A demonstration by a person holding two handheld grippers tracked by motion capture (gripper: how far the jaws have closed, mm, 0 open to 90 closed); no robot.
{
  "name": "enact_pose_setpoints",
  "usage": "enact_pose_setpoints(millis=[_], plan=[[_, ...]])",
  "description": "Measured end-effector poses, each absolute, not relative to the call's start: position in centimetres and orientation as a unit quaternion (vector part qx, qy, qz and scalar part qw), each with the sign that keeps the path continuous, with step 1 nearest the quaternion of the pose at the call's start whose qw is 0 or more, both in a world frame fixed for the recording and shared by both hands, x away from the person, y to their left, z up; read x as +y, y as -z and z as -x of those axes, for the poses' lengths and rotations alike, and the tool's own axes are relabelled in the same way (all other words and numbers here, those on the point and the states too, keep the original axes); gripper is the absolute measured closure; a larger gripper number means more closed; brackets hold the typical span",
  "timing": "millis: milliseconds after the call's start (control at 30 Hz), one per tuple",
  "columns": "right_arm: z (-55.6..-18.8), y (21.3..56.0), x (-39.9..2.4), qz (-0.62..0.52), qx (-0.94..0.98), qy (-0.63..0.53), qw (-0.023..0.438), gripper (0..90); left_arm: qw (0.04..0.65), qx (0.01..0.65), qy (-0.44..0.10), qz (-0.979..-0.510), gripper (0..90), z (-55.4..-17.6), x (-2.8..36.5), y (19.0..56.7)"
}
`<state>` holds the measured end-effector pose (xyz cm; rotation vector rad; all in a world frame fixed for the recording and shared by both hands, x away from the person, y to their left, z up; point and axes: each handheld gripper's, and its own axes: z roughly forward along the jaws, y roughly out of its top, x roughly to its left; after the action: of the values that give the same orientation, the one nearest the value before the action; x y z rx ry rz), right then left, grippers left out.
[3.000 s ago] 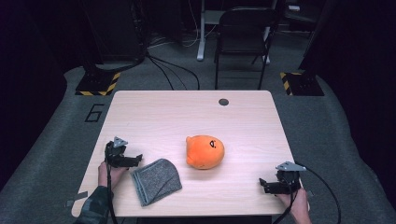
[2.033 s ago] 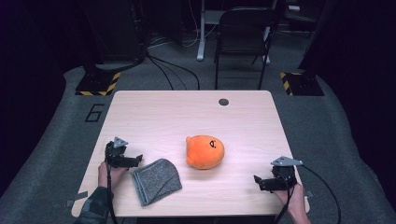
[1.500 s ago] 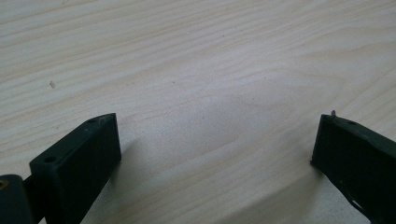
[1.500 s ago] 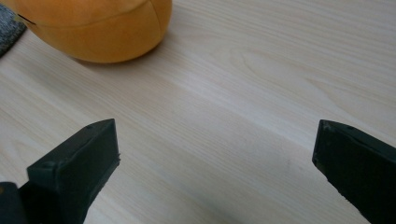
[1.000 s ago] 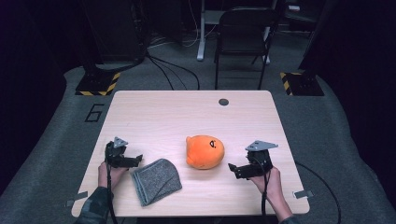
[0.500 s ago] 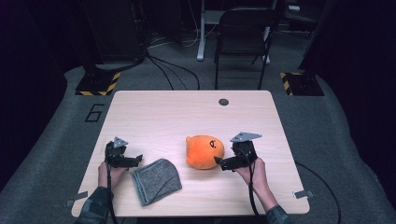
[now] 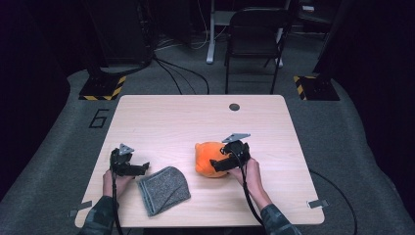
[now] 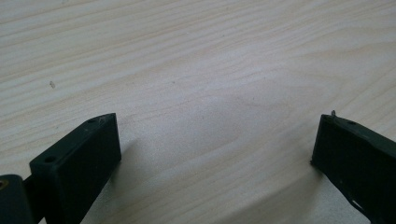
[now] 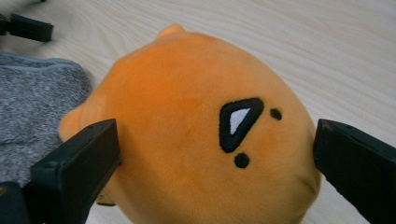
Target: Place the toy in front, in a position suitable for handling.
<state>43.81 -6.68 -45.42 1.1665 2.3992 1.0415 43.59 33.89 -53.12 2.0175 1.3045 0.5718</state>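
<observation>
Orange plush, round and soft, is the thing in hand: the orange stuffed toy (image 7: 210,159) with black stitched face marks sits near the middle of the pale wooden counter (image 7: 195,117), just right of a folded grey knitted cloth (image 7: 163,190) that lies close to the near edge. The right gripper (image 7: 218,164) is at the toy's right side, jaws spread wide; in the right gripper view they stand on either side of the plush body (image 9: 196,135), one beside each flank, and have not closed on it. I cannot tell whether either jaw already touches the fabric.

The left gripper (image 7: 139,168) rests low on the counter just left of the grey cloth, jaws likewise released, with bare wood grain between them in the left gripper view (image 8: 210,140).

The step appears to be grasping the toy. To do it well, the right gripper should go a little deeper so the jaws bracket the widest part of the body rather than its near curve, since a rounded plush is likely to squirt out of a shallow pinch. Closing should be slow and firm enough to sink into the stuffing. Keeping the jaws level with the counter should help the toy lift straight. The cloth lies near the toy's left side, so the far jaw should stay clear of its edge.
</observation>
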Motion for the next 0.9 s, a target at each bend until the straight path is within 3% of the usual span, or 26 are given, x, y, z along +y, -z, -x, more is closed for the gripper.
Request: enact_pose_setpoints(millis=[300, 333, 400, 433, 667, 900], plan=[[-43.8, 46.2, -6.7, -0.411, 0.829, -0.355, 0.136, 33.0, 0.329, 0.499, -0.219, -0.771, 1.2, -43.6, 33.9, 53.1], [-43.7, 46.3, -6.9, -0.402, 0.833, -0.355, 0.134, 40.7, 0.329, 0.498, -0.218, -0.772, 1.2, -43.6, 33.9, 53.1], [-43.7, 46.3, -6.9, -0.404, 0.832, -0.357, 0.129, 43.8, 0.33, 0.498, -0.219, -0.771, 1.1, -43.6, 33.9, 53.1], [-43.6, 46.4, -7.0, -0.395, 0.836, -0.36, 0.128, 50.6, 0.33, 0.499, -0.219, -0.771, 1.2, -43.6, 33.9, 53.1], [-42.9, 45.9, -6.7, -0.379, 0.832, -0.377, 0.146, 62.7, 0.33, 0.498, -0.218, -0.772, 1.2, -43.6, 33.9, 53.1], [-42.3, 44.3, -6.7, -0.362, 0.826, -0.401, 0.162, 63.6, 0.33, 0.499, -0.218, -0.771, 1.2, -43.6, 33.9, 53.1]])
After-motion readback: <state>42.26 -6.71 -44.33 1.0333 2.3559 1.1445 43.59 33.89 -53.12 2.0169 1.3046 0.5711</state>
